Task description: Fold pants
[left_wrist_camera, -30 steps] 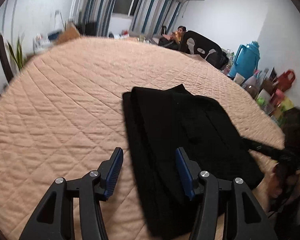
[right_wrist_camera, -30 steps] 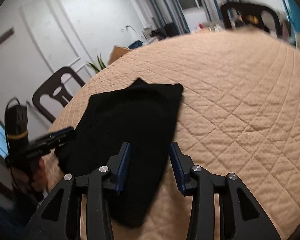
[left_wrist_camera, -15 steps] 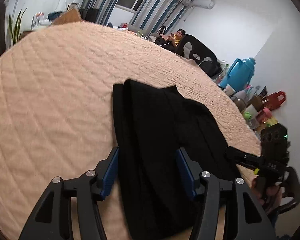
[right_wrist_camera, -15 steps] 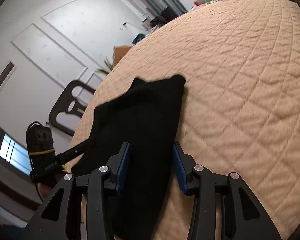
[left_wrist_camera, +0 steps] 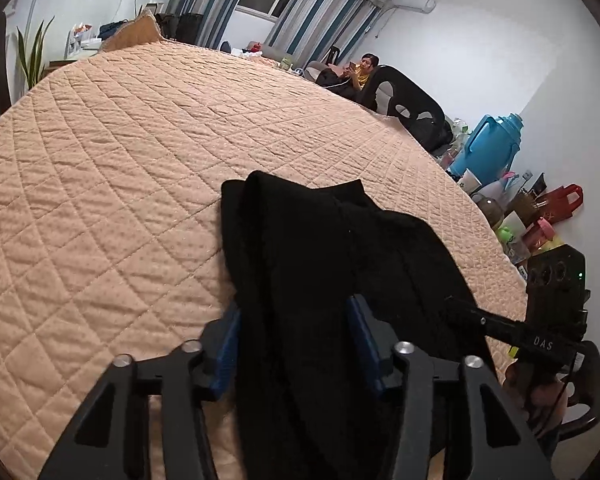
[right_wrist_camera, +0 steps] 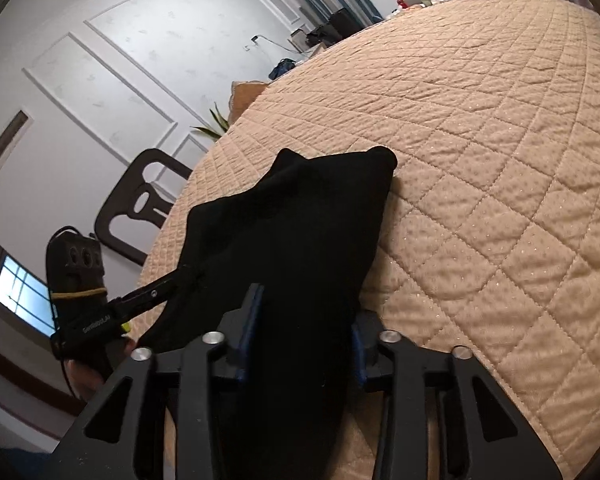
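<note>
Black folded pants (left_wrist_camera: 320,240) lie on a peach quilted cover (left_wrist_camera: 120,160), running away from me. My left gripper (left_wrist_camera: 294,344) has the near left part of the cloth bunched between its blue pads, and its jaws are closing. In the right wrist view the same pants (right_wrist_camera: 308,216) fill the gap of my right gripper (right_wrist_camera: 304,340), whose jaws are also closing on the near right part. Each view shows the other gripper at the cloth's near edge: the right gripper (left_wrist_camera: 456,306) and the left gripper (right_wrist_camera: 182,276).
The quilted cover (right_wrist_camera: 500,160) stretches far ahead and to both sides. Dark chairs (left_wrist_camera: 404,104) (right_wrist_camera: 140,200) stand at its edges. A blue jug (left_wrist_camera: 488,144) and bags crowd the right side. A person sits (left_wrist_camera: 360,72) at the far end, and a plant (left_wrist_camera: 32,56) stands left.
Both grippers have slid forward over the pants' near edge and their jaws have narrowed. The cloth now sits bunched and raised between the pads of each.
</note>
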